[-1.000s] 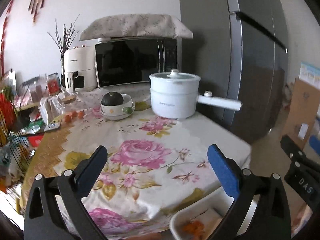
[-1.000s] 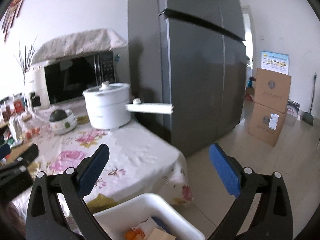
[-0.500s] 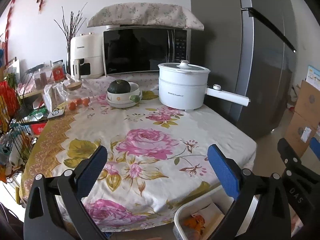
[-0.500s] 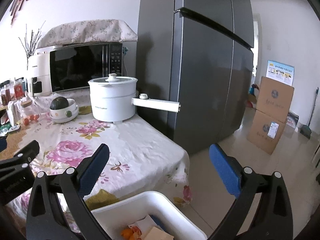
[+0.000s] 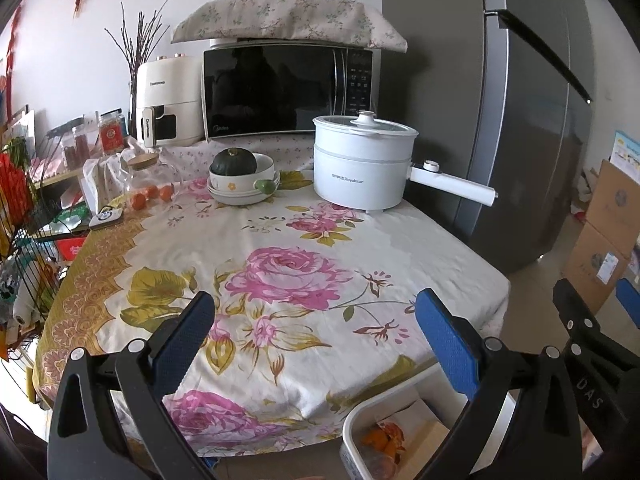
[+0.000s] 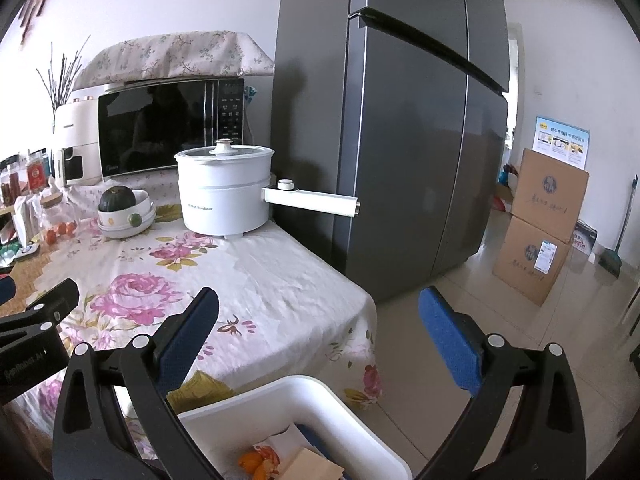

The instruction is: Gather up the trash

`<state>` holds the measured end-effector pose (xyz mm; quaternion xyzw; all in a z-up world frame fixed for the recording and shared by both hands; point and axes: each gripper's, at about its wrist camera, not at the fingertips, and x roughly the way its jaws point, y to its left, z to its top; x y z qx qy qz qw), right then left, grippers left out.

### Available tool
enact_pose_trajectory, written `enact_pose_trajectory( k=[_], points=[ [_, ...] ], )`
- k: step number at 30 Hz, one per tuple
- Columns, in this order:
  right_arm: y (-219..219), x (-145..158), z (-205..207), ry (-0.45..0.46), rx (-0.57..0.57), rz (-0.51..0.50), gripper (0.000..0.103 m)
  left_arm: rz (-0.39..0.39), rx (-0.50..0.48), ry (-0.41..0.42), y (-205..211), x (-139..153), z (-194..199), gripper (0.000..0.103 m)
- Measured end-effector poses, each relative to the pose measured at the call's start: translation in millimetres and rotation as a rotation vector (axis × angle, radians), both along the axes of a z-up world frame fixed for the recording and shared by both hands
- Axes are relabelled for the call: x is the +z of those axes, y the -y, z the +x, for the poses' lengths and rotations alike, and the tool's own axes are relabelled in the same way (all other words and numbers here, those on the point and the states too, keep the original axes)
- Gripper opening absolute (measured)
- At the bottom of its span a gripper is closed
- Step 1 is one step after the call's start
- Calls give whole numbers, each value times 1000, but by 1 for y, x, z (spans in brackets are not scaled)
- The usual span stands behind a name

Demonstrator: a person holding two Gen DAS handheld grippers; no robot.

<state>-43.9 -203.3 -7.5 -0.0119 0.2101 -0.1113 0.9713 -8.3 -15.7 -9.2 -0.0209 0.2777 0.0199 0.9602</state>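
Observation:
A white trash bin stands on the floor at the table's near right corner; it also shows in the left wrist view. Orange peel and paper scraps lie inside it. My left gripper is open and empty above the near edge of the flowered tablecloth. My right gripper is open and empty above the bin, to the right of the table. The right gripper also shows at the right edge of the left wrist view.
A white electric pot with a long handle, a bowl holding a green squash, small oranges, a microwave and an air fryer sit at the table's far side. A grey fridge and cardboard boxes stand to the right.
Both grippers have pulled back and risen, so more of the table shows. Both stay open and empty.

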Motion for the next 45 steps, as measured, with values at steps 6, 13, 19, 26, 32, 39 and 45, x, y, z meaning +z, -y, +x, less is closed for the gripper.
enact_pose_trajectory(
  k=[6, 13, 19, 26, 32, 39, 45],
  points=[
    [1, -2, 0, -7, -2, 5, 96, 0, -1, -3, 0, -1, 0, 97],
    [2, -3, 1, -14, -3, 9, 96, -9, 1, -15, -1, -2, 2, 97],
    [1, -6, 0, -23, -3, 7, 96, -12, 1, -20, -1, -2, 2, 97],
    [0, -7, 2, -30, -2, 5, 96, -16, 1, -23, -1, -4, 2, 97],
    [-2, -8, 1, -34, -4, 2, 96, -15, 2, -23, -1, -4, 3, 97],
    [-1, -10, 2, -39, -3, 2, 96, -28, 0, -40, -3, -8, 3, 97],
    [0, -11, 2, -46, -4, 1, 96, -29, 0, -46, -5, -8, 5, 97]
  ],
)
